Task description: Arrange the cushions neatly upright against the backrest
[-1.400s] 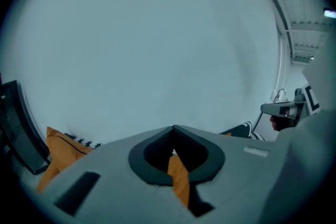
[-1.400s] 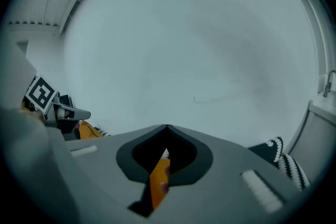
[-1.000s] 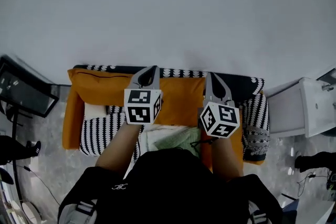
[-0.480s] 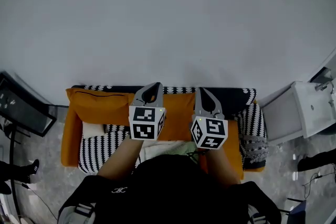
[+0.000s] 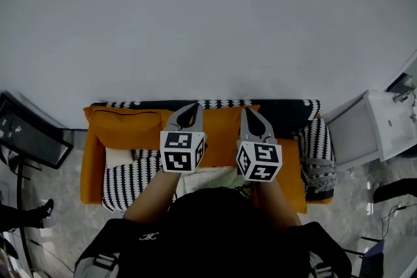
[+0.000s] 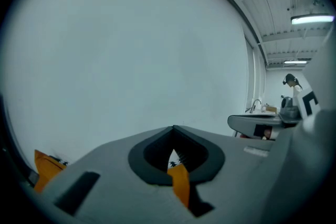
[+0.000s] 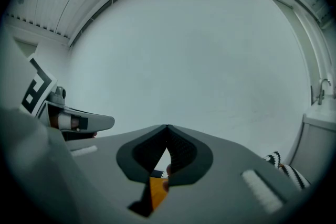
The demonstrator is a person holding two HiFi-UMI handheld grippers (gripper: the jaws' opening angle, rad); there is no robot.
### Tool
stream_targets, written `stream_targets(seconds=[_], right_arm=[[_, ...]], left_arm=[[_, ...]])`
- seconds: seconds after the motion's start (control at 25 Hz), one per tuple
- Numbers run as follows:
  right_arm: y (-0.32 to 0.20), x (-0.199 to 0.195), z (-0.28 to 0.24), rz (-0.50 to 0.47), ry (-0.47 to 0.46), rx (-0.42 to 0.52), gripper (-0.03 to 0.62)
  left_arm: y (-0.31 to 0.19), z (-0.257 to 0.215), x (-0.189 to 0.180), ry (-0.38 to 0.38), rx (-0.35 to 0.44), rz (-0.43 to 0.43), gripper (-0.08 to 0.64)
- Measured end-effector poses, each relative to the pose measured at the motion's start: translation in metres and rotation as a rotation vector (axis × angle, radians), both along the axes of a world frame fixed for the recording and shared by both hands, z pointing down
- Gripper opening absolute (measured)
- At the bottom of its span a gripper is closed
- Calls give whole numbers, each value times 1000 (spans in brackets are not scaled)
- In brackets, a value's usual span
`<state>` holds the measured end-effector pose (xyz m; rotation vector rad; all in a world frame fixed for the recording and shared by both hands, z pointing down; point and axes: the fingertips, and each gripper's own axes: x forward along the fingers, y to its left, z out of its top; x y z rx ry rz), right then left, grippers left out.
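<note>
Left gripper [image 5: 189,107] and right gripper [image 5: 248,112]: jaws pressed together, empty, side by side before backrest [image 5: 280,107]; likely lining up an approach. Striped cushion [image 5: 127,172] lies flat below backrest's left end, so not yet arranged. Second cushion [image 5: 316,146] slumps at right end.

I see an orange sofa [image 5: 91,169] standing on the grey stone floor [image 5: 58,205], with a black-and-white patterned throw [image 5: 221,103] draped along its top edge. At its left end an orange cushion [image 5: 124,120] stands at the back, and in front of it a small cream cushion [image 5: 118,156] and a black-and-white striped cushion [image 5: 130,176] lie on the seat. A pale green cushion [image 5: 215,176] lies mid-seat, and at the right end a second striped cushion [image 5: 317,140] sits behind a grey knitted cushion [image 5: 319,172].
</note>
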<state>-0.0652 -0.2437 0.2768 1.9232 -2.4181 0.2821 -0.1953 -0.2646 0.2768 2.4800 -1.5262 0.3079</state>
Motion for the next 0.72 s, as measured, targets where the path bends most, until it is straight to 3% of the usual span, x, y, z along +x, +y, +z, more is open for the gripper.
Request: stream_targets(seconds=[0.36,0.56,0.72], right_arm=[[13,-2,12,38,21,-46,6],[23,7,23,110,44,-79,7],[44,31,35,232,65,-111,7]], left_arm=[[9,17,-4,7,-37,31,9],[13,28,7,15,-59,123,9],[20,49,28,36,-106,240,9]])
